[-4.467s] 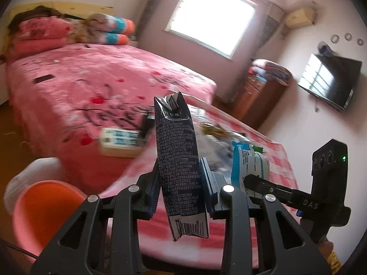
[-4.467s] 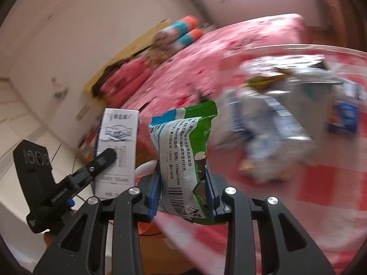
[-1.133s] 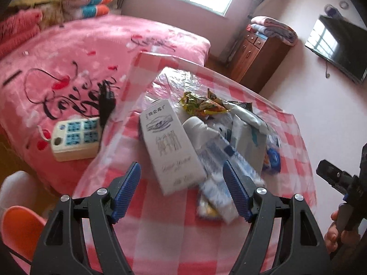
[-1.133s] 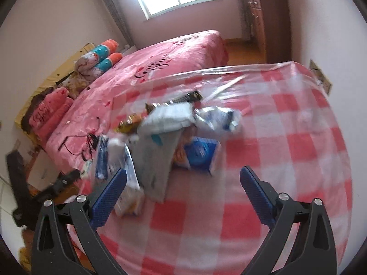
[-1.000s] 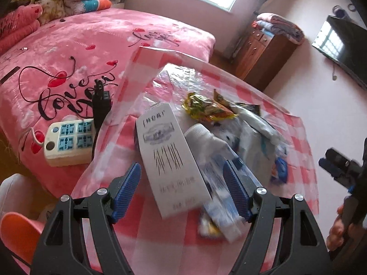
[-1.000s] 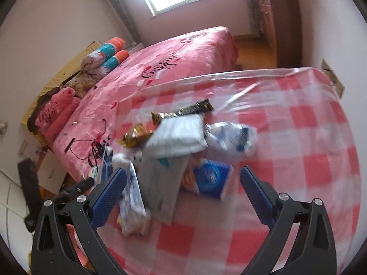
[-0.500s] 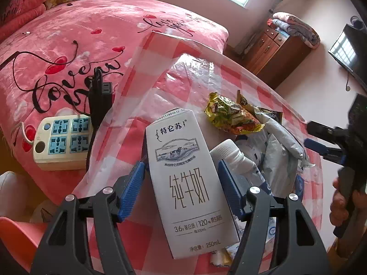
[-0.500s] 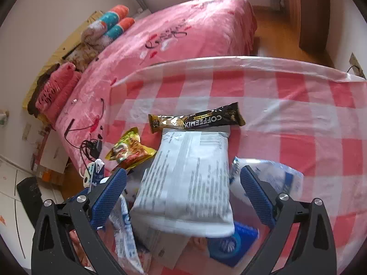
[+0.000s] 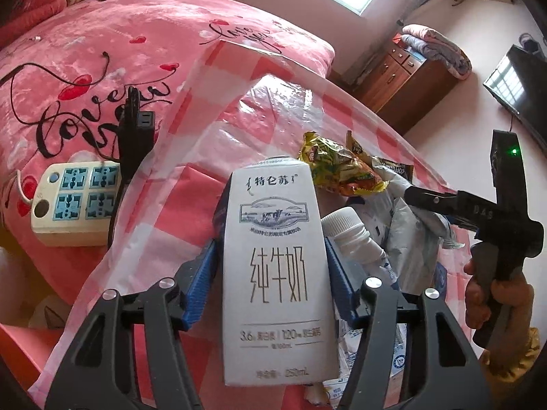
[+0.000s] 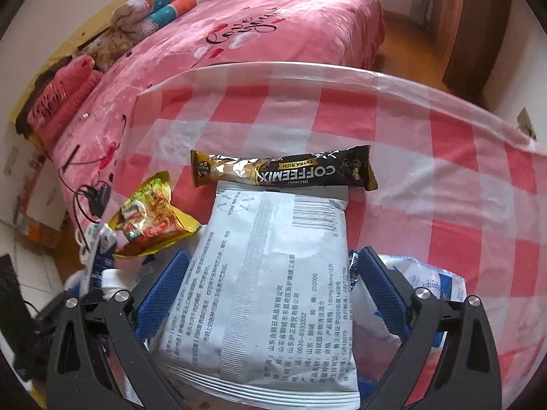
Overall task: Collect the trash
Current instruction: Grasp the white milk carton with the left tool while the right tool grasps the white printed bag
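A white milk carton (image 9: 273, 273) lies on the red-checked table (image 9: 177, 212) between the blue pads of my left gripper (image 9: 270, 263), which touch or nearly touch its sides. My right gripper (image 10: 273, 273) is open around a grey-white wipes packet (image 10: 270, 290), its pads a little off the packet's sides. A dark coffee-mix stick (image 10: 283, 171) lies just beyond the packet. A yellow snack wrapper (image 10: 150, 218) lies to its left and also shows in the left wrist view (image 9: 335, 167). A white bottle (image 9: 352, 235) lies right of the carton.
A power strip (image 9: 75, 198) with a black plug sits on the pink bed (image 9: 102, 51) left of the table. More blue-and-white wrappers (image 10: 424, 283) lie at the packet's right. A wooden dresser (image 9: 410, 78) and a wall TV (image 9: 512, 82) stand beyond the table.
4.5 s ago both grippers held wrappers; by 1 s ago both were open and empty. Both have since moved down onto the pile, the left narrowing around the carton, the right straddling the wipes packet.
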The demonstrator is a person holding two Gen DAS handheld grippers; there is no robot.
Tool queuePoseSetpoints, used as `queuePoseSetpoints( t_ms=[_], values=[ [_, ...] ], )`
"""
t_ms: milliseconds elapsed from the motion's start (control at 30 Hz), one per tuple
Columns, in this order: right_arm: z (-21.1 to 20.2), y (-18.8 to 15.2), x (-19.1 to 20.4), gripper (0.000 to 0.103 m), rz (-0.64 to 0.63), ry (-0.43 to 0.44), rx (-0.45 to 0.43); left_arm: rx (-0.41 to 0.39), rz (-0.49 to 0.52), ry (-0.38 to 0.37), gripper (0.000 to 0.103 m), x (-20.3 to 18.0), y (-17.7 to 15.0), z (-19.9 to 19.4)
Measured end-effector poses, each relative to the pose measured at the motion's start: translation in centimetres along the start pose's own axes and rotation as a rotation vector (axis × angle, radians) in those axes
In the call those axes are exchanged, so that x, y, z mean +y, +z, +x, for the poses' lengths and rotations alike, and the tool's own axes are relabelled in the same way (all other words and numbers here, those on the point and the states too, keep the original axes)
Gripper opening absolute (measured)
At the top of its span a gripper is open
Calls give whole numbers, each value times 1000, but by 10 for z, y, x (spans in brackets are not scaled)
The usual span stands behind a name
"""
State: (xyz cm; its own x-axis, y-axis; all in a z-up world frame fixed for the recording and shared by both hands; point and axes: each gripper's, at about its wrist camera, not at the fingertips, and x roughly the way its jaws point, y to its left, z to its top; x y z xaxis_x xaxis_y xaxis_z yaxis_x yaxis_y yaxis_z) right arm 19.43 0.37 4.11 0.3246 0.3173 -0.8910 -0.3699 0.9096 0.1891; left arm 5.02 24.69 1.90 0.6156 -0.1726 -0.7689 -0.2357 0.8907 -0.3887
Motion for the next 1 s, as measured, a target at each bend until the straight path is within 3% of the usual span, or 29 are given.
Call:
queuePoseSetpoints(
  t_ms=[67,233,467,733,1000],
  values=[
    [-1,-4,3,87,-14,-14,-26,-7,8,-1,58,-1,-3,-1],
    [-8,-14,3,80,-20,-26,-75,-17,10,-13,57,-6,-12,-5],
    [-22,-40,7,79,-40,-19,-138,-17,14,-49,56,-13,-25,-13],
    [-40,-80,-4,79,25,-4,-195,-31,53,-111,56,-37,-44,-27],
    [-70,-114,-18,78,118,32,-280,-79,77,-112,56,-45,-56,-45]
  ],
)
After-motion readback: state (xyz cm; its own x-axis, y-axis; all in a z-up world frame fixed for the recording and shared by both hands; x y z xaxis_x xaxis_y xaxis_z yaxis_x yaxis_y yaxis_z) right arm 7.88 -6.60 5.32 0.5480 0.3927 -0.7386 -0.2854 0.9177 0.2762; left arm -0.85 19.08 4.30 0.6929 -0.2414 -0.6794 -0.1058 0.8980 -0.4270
